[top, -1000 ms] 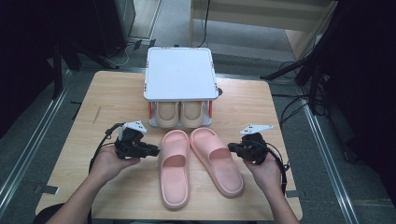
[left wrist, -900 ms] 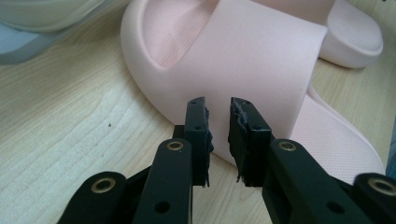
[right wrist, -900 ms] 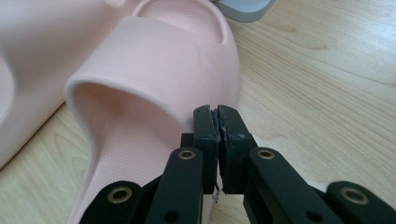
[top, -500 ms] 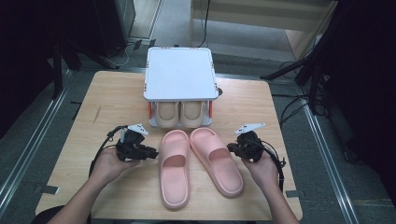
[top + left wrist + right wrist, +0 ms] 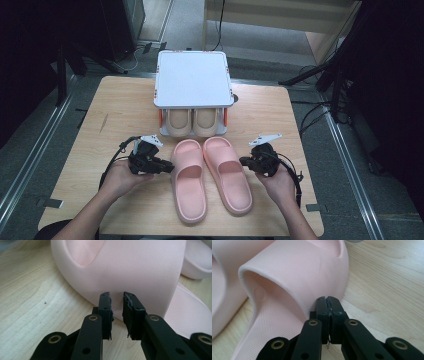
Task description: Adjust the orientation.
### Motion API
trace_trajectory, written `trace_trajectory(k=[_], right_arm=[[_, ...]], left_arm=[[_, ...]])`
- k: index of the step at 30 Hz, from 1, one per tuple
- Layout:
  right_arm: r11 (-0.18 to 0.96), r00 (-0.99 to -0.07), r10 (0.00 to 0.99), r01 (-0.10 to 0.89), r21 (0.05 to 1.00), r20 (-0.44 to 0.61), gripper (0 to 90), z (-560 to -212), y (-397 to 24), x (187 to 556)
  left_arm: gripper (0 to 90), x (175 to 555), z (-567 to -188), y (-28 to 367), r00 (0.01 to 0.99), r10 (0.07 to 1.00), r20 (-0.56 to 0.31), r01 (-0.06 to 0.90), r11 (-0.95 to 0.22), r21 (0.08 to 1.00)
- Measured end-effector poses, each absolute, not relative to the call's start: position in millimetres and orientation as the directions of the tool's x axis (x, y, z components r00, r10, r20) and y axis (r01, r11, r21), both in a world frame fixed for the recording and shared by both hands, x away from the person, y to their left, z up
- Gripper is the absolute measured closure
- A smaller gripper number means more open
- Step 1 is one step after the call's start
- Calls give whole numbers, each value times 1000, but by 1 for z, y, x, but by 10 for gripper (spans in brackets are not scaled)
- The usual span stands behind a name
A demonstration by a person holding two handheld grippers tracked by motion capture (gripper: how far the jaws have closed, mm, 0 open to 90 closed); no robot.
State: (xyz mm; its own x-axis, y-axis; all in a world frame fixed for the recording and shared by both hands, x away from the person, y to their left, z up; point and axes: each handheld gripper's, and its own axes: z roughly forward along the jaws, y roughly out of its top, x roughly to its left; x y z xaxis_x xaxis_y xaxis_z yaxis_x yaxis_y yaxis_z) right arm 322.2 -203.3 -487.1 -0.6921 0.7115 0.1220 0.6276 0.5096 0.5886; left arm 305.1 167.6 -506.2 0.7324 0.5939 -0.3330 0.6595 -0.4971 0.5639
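Flanking the pair of pink foam slippers [image 5: 210, 177], left gripper [image 5: 117, 295] slightly parted, right gripper [image 5: 328, 299] clenched empty, risking a shove instead of a grasp.

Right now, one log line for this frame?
left gripper: open, at left pink slipper strap | right gripper: shut, beside right pink slipper | rack: beige pair inside

Two pink slippers [image 5: 212, 177] lie side by side mid-desk, blocking the span between left gripper [image 5: 167, 167] and right gripper [image 5: 242, 161]. A white rack [image 5: 192, 80] stands behind them. Bare desk [image 5: 115, 115] lies open at both outer sides.
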Motion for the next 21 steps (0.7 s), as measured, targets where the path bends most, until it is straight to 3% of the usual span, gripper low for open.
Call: trace_trajectory(k=[10,21], right_arm=[[482,-692,702,636,602,169,900,-491,-201,319],[427,-680,715,607,670,161,849,-480,-203,312]], left_arm=[[767,302,-508,163,739,571,-356,658,-504,559],[647,303,-494,176,734,582,-350,653,-461,601]])
